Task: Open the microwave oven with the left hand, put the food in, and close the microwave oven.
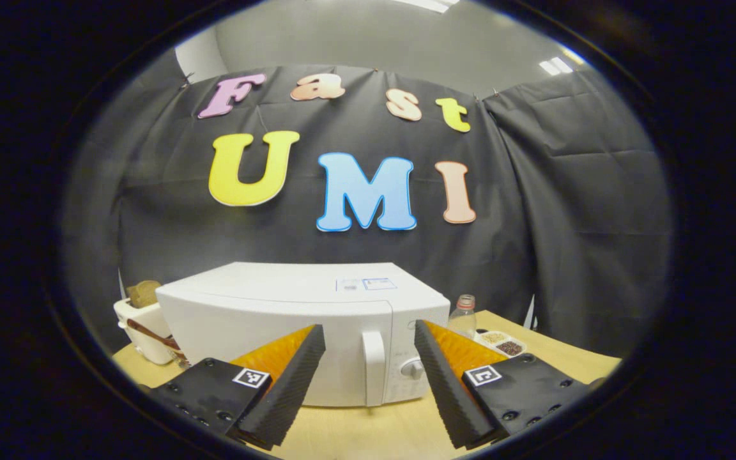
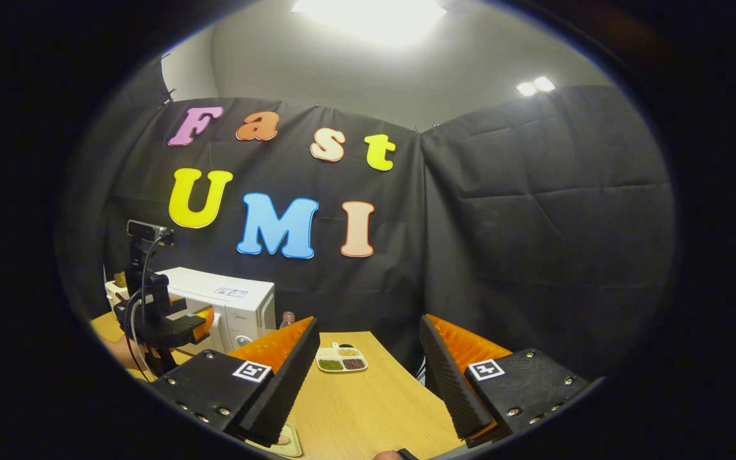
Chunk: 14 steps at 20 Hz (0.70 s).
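microwave oven (image 1: 291, 332) sits shut on the wooden table (image 1: 381, 434), straight ahead of the left gripper (image 1: 368, 377); it looks heavy and rigid, its white plastic probably slick, so the upright door handle (image 1: 373, 367) is the place to hook and pull. the left gripper's jaws stand wide and empty, framing that handle without touching. the right gripper (image 2: 368, 377), also wide and empty, hangs well apart over the table, a small divided dish (image 2: 341, 360) beyond it.

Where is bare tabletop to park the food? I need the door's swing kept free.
Bare wood lies between the divided snack tray and the right gripper. It is crowded beside the microwave: a bottle on one side, a white toaster on the other.
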Each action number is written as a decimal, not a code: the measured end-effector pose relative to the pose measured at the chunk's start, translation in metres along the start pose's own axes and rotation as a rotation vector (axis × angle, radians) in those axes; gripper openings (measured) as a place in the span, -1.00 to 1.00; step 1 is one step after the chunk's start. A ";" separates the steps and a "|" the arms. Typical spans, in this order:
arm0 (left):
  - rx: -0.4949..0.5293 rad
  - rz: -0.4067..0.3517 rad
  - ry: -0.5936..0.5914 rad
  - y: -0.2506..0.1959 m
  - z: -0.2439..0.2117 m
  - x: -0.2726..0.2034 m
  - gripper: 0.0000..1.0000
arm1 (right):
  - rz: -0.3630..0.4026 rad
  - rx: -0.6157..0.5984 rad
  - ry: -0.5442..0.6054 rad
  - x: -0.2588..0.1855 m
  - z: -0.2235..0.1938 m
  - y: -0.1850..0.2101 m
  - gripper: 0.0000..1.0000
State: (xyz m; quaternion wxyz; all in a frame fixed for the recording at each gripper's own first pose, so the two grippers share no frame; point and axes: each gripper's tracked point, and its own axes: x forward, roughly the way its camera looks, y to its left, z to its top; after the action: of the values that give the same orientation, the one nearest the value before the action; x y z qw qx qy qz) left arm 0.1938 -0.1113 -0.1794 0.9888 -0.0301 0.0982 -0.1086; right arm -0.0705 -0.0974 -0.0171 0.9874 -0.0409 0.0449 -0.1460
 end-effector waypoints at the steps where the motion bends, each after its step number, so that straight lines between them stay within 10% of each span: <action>1: -0.005 0.000 0.022 0.001 -0.009 0.007 0.91 | -0.007 -0.005 0.002 -0.001 -0.001 -0.003 0.92; 7: 0.046 -0.015 0.118 -0.005 -0.052 0.043 0.93 | -0.017 -0.004 0.032 0.000 -0.007 -0.007 0.93; 14: 0.068 -0.007 0.156 -0.013 -0.073 0.059 0.12 | -0.020 -0.027 0.027 0.006 -0.006 -0.009 0.93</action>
State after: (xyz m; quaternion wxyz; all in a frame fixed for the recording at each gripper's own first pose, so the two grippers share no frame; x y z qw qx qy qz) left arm 0.2331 -0.1403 -0.2611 0.9782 0.0118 0.1710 -0.1175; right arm -0.0683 -0.1081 -0.0231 0.9846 -0.0528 0.0596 -0.1556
